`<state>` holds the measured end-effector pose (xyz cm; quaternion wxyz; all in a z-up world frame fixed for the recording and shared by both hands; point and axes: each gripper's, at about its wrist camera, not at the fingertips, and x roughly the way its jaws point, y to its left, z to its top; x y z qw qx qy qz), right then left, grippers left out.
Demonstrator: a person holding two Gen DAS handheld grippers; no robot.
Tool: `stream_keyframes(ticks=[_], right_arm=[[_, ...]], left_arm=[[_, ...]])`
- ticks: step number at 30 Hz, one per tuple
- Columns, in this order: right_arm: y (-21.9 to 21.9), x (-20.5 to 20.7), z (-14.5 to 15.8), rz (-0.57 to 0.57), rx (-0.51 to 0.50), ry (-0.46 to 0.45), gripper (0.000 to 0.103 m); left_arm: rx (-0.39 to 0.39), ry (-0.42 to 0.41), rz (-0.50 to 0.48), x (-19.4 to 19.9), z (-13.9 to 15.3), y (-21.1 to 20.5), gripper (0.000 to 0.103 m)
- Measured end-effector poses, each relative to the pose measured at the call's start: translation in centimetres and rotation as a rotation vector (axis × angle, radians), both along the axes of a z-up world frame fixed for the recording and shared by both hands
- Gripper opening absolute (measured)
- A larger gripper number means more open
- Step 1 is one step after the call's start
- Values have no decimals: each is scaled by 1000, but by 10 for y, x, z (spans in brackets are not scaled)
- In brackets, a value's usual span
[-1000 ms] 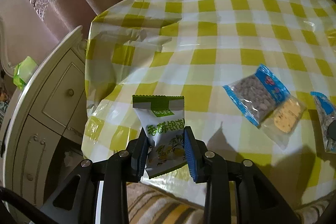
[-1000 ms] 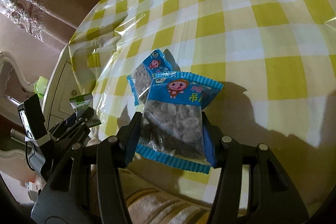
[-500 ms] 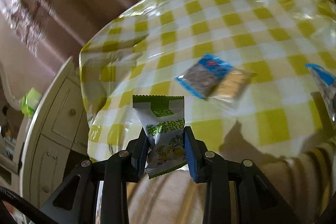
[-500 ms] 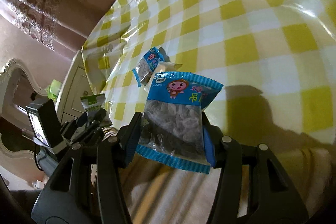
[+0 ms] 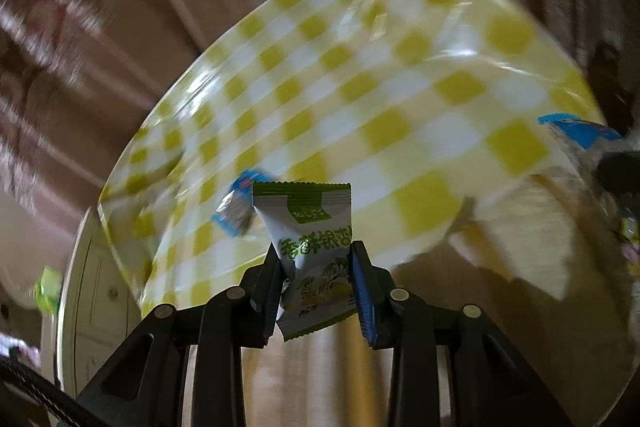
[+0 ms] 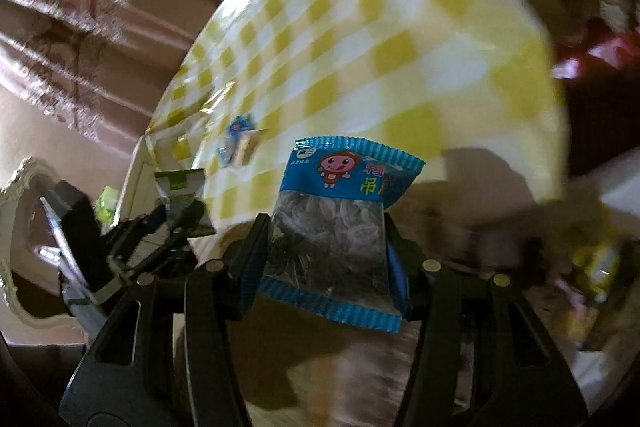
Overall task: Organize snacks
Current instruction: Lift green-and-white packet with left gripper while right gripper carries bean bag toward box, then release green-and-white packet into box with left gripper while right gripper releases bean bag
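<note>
Starting at the far left of the left wrist view: a cream cabinet (image 5: 94,301) with a blurred green scrap (image 5: 48,293) beside it, then the round table under a yellow checked cloth (image 5: 360,99), smeared by motion. Lying on the cloth near its left edge, a pair of small packets (image 5: 236,205), one blue-edged; not yet collected, and partly hidden behind the held pack.

Centre of that view: left gripper (image 5: 316,269) clamped on a green-and-white snack pack (image 5: 308,251), jaws pressed to its two sides, pack upright and lifted clear of the table. Far right edge: the blue top of another bag (image 5: 576,129), blurred.

Moving to the right wrist view, left to right: the other gripper with its green pack at the lower left, then the same two packets on the cloth, seen small (image 6: 239,141). Centre: right gripper (image 6: 326,255) closed on a blue-topped clear bag of dark pieces (image 6: 332,227), jaws squeezing both sides, bag held up off the cloth. Lower right: a dim, blurred heap with something yellow (image 6: 598,263); possibly a snack pile or container, too smeared to say.

Judging progress: two snacks in hand and in transit, at least two left on the table, no destination clearly visible. Likely somewhere in the middle of the job, with both held packs to be set down and the remaining pair to be fetched.
</note>
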<state>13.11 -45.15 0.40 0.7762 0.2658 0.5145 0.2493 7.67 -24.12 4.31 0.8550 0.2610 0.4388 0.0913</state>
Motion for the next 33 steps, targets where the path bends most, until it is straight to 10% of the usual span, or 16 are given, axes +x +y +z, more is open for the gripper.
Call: stream_keyframes(ticks=[26, 30, 33], right_arm=[[-151, -47, -60, -209, -26, 142, 57], [-159, -49, -67, -220, -41, 177, 60], [-164, -49, -71, -232, -50, 201, 62]], left_arm=[[127, 133, -460, -56, -32, -202, 34], [69, 194, -487, -58, -39, -211, 39], [52, 214, -498, -60, -42, -215, 61]])
